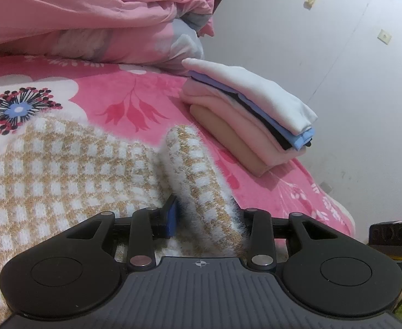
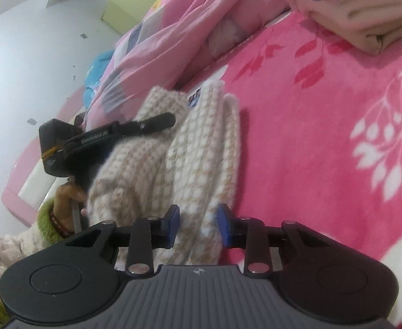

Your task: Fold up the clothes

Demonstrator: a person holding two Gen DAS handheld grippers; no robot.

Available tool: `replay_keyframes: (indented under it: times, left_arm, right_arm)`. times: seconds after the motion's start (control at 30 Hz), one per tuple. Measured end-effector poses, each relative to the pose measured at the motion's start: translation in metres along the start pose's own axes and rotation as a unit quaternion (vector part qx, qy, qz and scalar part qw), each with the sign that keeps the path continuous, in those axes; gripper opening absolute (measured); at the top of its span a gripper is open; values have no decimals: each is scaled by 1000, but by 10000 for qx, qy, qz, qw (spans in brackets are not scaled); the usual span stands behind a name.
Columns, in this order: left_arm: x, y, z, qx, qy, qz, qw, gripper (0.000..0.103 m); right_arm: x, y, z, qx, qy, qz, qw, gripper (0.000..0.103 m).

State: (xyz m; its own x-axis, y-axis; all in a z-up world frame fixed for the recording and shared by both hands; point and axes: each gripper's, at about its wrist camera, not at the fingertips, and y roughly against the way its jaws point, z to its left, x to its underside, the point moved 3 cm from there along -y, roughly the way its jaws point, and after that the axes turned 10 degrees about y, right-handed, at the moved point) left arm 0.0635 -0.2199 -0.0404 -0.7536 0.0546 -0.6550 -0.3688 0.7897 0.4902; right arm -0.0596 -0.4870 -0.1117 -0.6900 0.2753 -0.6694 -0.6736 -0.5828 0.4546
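Fingers of the left gripper [image 1: 201,219] bracket a raised fold of the checked fuzzy sweater [image 1: 63,170]: the left blue pad [image 1: 172,216] shows beside the fold, the other is hidden behind the pile, so whether the pads press on the knit cannot be told. Fingers of the right gripper [image 2: 198,223] stand partly apart, both blue pads visible; a strip of the sweater [image 2: 184,164] lies between them, and whether the pads touch it cannot be told through the blur. The sweater lies on the bed [image 1: 151,101], on a pink floral blanket.

Left wrist view only: beyond the sweater, near the bed's right edge, a stack of folded clothes [image 1: 255,115] with a white piece on top, then blue, black, pale pink and tan layers; behind it a bunched pink duvet [image 1: 91,13] and a white wall [image 1: 338,68].

Right wrist view only: the left gripper [image 2: 124,134] seen from the side, lying over the sweater's far left part, and the person's hand [image 2: 66,205] holding its handle, with a green fuzzy cuff [image 2: 45,222] and a beaded bracelet at the wrist. The stack [image 2: 365,13] appears only as a corner at upper right. A blue object [image 2: 96,74] lies beyond the duvet [image 2: 187,27].
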Motion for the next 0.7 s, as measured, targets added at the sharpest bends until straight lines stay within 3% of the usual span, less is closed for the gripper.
replay_keyframes:
  times: [0.13,0.2,0.27,0.37,0.47,0.53,0.6,0.7]
  left_arm:
    - [-1,7,-1,171,10,-82,9998,42]
    - [-1,15,-4,360,40,-203,9991,56]
    - [-1,28,-8,609,45,-415,9973,70]
    - [0,47,-16,964,-20,-651,9932,76]
    - [-2,67,-20,1097,-33,-869,9902,77]
    - [-3,73,-21,962,-148,-873,9914,76]
    - [1,65,-27,542,-609,-642,9946,76]
    - [7,54,-35,-92,-1295,-291,9911,74]
  right_arm:
    - [4,5,4,-17,65,-36,10000,30]
    - [9,5,2,87,-50,-9,9999,29]
    - [14,17,2,30,-261,-244,9994,30]
    - [26,34,4,-156,-621,-521,9966,31]
    - [40,43,9,-438,-922,-755,9919,36]
    - [50,48,13,-540,-1037,-902,9890,42]
    - [59,51,16,-600,-1106,-1037,9866,44]
    - [68,50,22,-678,-1093,-1149,9850,51]
